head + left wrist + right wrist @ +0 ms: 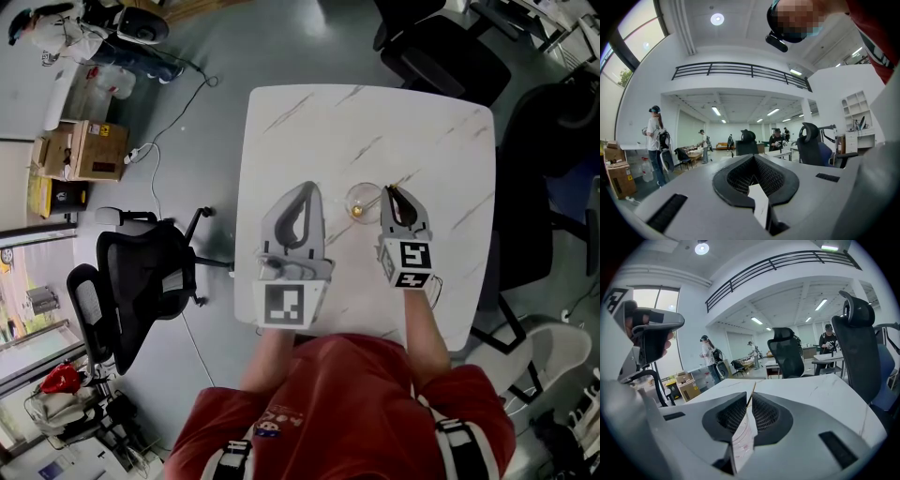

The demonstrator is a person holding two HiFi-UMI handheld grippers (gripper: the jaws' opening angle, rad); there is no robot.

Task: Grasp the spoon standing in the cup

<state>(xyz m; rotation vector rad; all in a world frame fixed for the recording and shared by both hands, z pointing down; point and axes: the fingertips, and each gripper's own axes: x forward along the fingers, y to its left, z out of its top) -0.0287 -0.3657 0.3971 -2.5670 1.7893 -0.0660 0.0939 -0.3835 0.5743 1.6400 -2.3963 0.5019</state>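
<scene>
A clear glass cup (363, 199) stands near the middle of the white marble table (309, 122), with the golden spoon (357, 212) in it. My right gripper (392, 191) reaches the cup's right rim. In the right gripper view the spoon's thin handle (751, 393) rises from between the closed jaws of that gripper (750, 398), pinched there; the cup itself is hidden below them. My left gripper (309, 187) hovers just left of the cup, shut and holding nothing. The left gripper view points out at the room, with its jaws (752, 157) together.
A black office chair (141, 272) stands left of the table, and more chairs (441, 47) are at the far and right sides. Cardboard boxes (84, 150) sit on the floor at far left. Several people stand far off in the room (655, 140).
</scene>
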